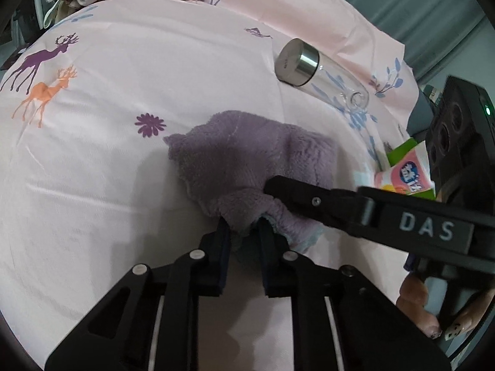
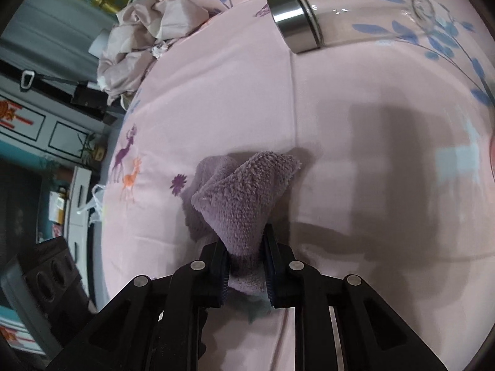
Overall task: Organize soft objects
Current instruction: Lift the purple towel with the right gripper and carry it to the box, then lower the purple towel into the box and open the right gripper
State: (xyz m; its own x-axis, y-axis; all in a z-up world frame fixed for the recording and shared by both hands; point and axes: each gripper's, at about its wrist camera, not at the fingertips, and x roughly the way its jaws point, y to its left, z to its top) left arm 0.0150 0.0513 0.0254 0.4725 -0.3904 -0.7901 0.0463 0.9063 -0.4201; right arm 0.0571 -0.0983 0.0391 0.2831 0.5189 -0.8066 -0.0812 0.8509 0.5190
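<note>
Towel [image 1: 247,151], purple and fluffy, lies crumpled at frame centre in the left wrist view, on the pink printed bedsheet [image 1: 123,117]; both near corners are pinched.

Bedsheet: loose, lightly creased. Risk: a pad may have caught sheet fabric under the towel; lifting would then drag the sheet and shift whatever rests on it. Cannot tell from either view whether any sheet is caught.

Glass bottle [image 1: 321,71] with steel cap lies on its side, upper right of the frame, apart from the towel. Round, so it will likely roll if the sheet is tugged or the towel swings into it.

Snack packet [image 1: 408,170] at right edge, close behind the right tool; a sideways sweep could knock it.

Left tool [image 1: 243,232]: closed on a small bunched corner. Right tool [image 2: 246,247]: closed on a thicker fold. Grips sit close together and shallow; pile is slippery, so a corner may slide out when the tools pull apart.
</note>
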